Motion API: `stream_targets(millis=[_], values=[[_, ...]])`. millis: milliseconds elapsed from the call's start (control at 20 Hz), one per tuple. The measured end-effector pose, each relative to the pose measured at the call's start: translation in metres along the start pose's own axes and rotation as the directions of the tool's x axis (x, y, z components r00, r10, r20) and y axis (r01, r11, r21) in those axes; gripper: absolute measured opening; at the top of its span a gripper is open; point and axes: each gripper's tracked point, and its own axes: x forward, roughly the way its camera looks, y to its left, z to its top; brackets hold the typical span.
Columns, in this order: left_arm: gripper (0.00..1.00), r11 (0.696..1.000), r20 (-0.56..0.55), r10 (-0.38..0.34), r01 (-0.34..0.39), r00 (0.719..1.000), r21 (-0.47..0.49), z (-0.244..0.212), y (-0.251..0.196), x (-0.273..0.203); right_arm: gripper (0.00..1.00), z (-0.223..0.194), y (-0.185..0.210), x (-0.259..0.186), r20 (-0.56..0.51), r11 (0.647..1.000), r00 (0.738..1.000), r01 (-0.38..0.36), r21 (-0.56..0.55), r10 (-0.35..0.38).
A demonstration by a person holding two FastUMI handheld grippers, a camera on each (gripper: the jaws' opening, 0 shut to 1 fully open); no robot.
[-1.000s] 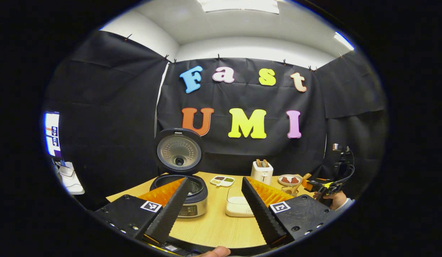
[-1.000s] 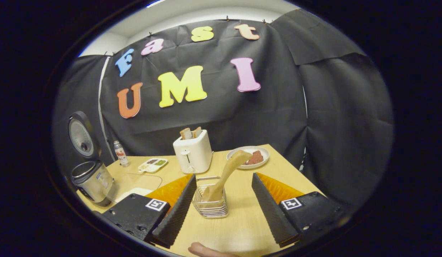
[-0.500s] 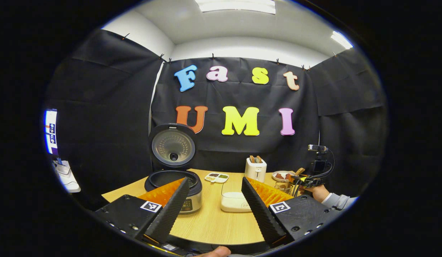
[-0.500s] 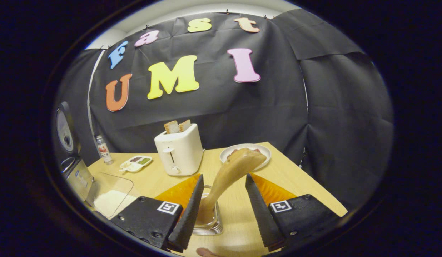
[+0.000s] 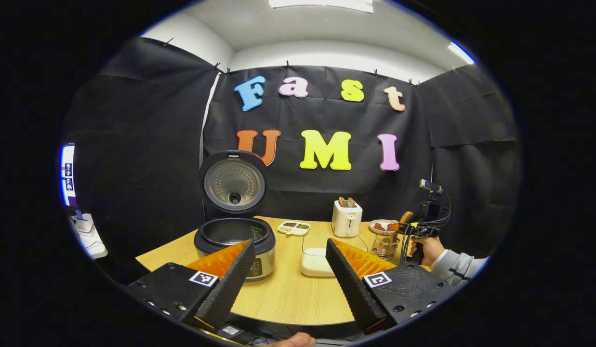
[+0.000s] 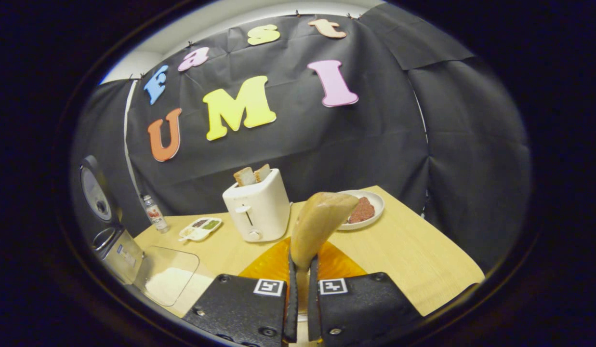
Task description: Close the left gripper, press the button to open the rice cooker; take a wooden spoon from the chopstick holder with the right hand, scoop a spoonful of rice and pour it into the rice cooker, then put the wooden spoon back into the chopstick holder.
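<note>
The right hand-held gripper (image 6: 301,270) is closed on the wooden spoon (image 6: 318,226): both fingers press on the handle, and the bowl of the spoon stands above them, tilted a little to the right. In the left gripper view the same gripper (image 5: 413,230) is seen far off at the right side of the tabletop (image 5: 288,299), held by a hand (image 5: 423,248) in a light sleeve, just beside the wire chopstick holder (image 5: 384,246). The left hand-held gripper (image 5: 288,274) is open, its two fingers well apart, and it holds nothing; it hangs in front of the near edge of the tabletop. The rice cooker (image 5: 235,241) stands on the left part of the tabletop with its lid (image 5: 233,183) upright and open, and the inner pot is visible. Near it, to the right, is a clear container with white rice (image 5: 317,258). Behind are a small divided dish (image 5: 294,227), a white toaster (image 5: 346,219) with two slices of bread, and a plate (image 6: 363,212) with something reddish on it. In the right gripper view a small bottle (image 6: 153,212) stands close to the wall, between the rice cooker and the divided dish.
</note>
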Motion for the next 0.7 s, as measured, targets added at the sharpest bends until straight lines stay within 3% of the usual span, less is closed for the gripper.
stream_targets(millis=[450, 700], values=[[0.94, 1.0, 0.018, -0.013, 0.013, 1.0, 0.009, 0.004, 0.005, -0.007, 0.12, 0.072, 0.029, -0.051, 0.16, 0.99, 0.987, 0.012, -0.143, 0.012], [0.95, 1.0, 0.025, -0.016, 0.016, 1.0, 0.001, 0.004, 0.012, -0.015, 0.08, 0.099, 0.08, -0.084, 0.204, 0.979, 0.976, -0.04, -0.199, 0.081]])
